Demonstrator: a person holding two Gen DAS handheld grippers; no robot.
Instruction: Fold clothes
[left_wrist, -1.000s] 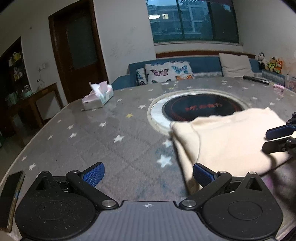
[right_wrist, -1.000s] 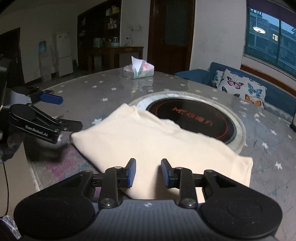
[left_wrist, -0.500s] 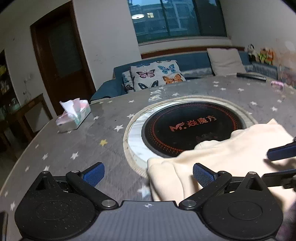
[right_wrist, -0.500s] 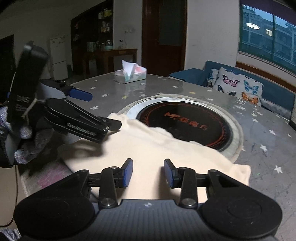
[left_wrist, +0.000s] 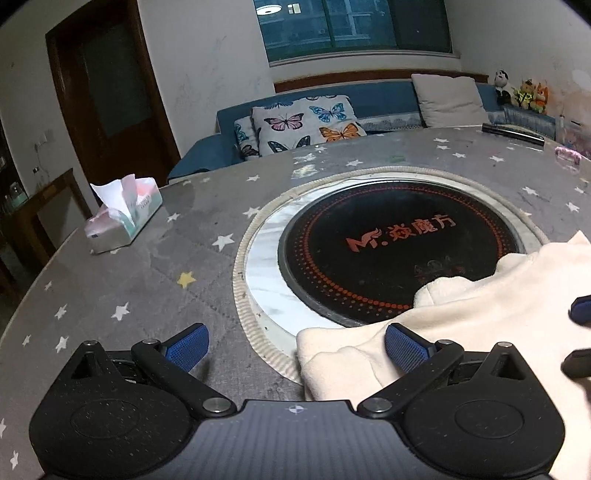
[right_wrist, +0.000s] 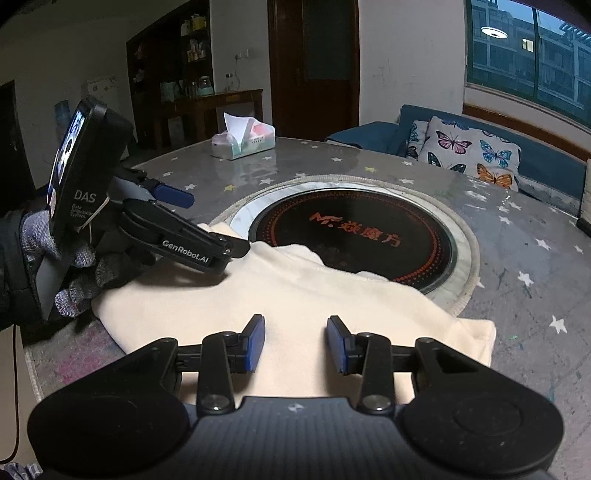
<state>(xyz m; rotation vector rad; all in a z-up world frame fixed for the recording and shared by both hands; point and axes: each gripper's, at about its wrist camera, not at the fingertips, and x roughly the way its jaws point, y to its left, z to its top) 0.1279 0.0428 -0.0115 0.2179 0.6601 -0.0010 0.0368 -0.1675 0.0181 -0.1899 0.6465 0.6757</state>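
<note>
Left hand-held gripper (left_wrist: 295, 349) shifted onto cream garment (right_wrist: 295, 295) edge, spread wide, right hand-held gripper (right_wrist: 294, 343) slightly widened

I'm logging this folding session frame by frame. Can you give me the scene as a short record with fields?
garment: cream fleece garment, folded, lying partly over the black round cooktop
surface: grey star-print tablecloth
left gripper: jaws wide open, right pad at the garment's near corner
right gripper: jaws apart above the garment, nothing pinched
other items: tissue box, butterfly-print cushion
</note>
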